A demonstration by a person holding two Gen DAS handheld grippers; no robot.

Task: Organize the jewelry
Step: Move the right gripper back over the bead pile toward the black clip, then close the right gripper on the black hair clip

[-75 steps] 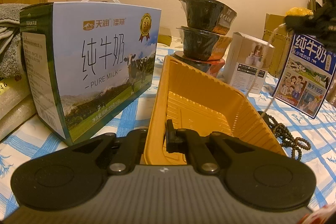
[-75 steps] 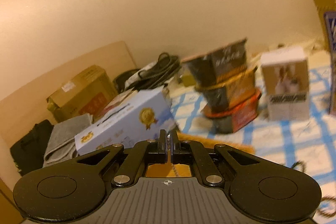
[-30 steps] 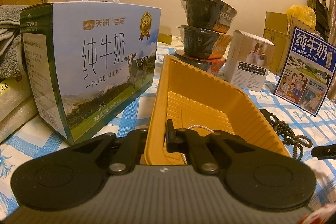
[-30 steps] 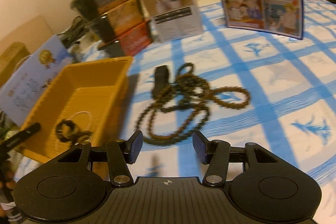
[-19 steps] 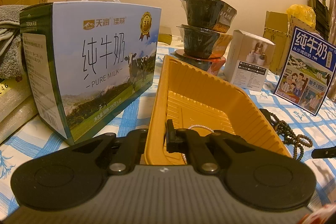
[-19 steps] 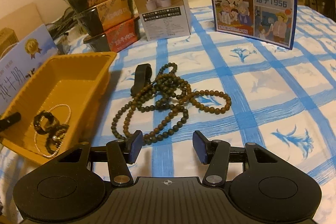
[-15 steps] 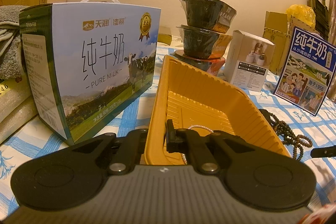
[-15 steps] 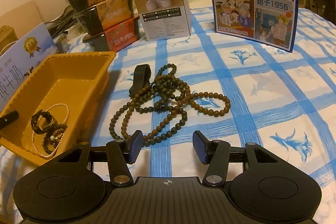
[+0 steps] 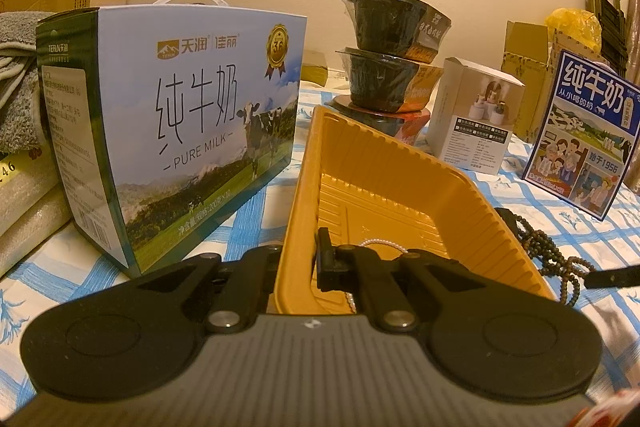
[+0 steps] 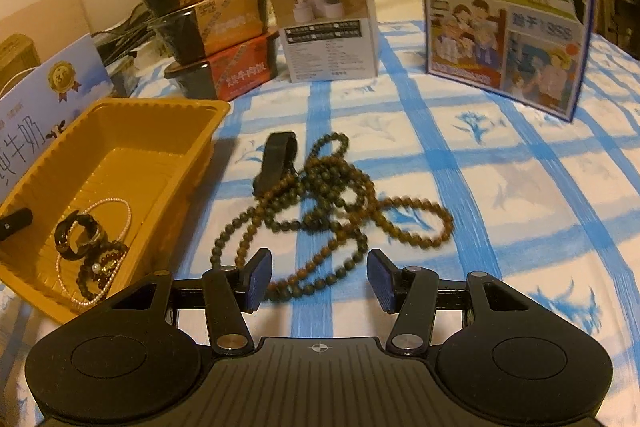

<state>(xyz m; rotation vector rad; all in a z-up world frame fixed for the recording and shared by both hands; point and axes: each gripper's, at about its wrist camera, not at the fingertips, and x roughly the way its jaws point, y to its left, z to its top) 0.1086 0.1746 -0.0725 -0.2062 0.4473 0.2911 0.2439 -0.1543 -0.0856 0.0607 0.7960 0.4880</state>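
Left wrist view
Left gripper (image 9: 298,259): its jaws are seen clamped tight on the near wall of the yellow tray (image 9: 404,171), one finger outside, one inside; the tray is steadied on the blue-checked cloth (image 9: 256,207).
Tray contents: only a short arc of the pearl strand (image 9: 382,243) is visible past the inner finger; the rest is hidden by the gripper body.
Left outside: part of the dark bead necklace (image 9: 548,247) is seen on the cloth just beside the tray's right wall.
Surroundings: a milk carton (image 9: 176,131) stands left of the tray; stacked black bowls (image 9: 392,51) are placed behind it.

Right wrist view
Right gripper (image 10: 319,281): its jaws are held about half open with nothing gripped; the near loops of the necklace lie just ahead of and partly between the blue pads (image 10: 256,281), but no contact is shown.
Done: a pearl strand (image 10: 120,211), dark rings (image 10: 78,235) and a small bead bracelet (image 10: 102,267) are already laid in the tray (image 10: 160,115).
Left to do: the long bead necklace (image 10: 332,199), tangled with a black band (image 10: 276,157), is yet to be moved from the cloth (image 10: 520,195).
Progress: judged well advanced, with the necklace pile apparently the last jewelry outside the tray.
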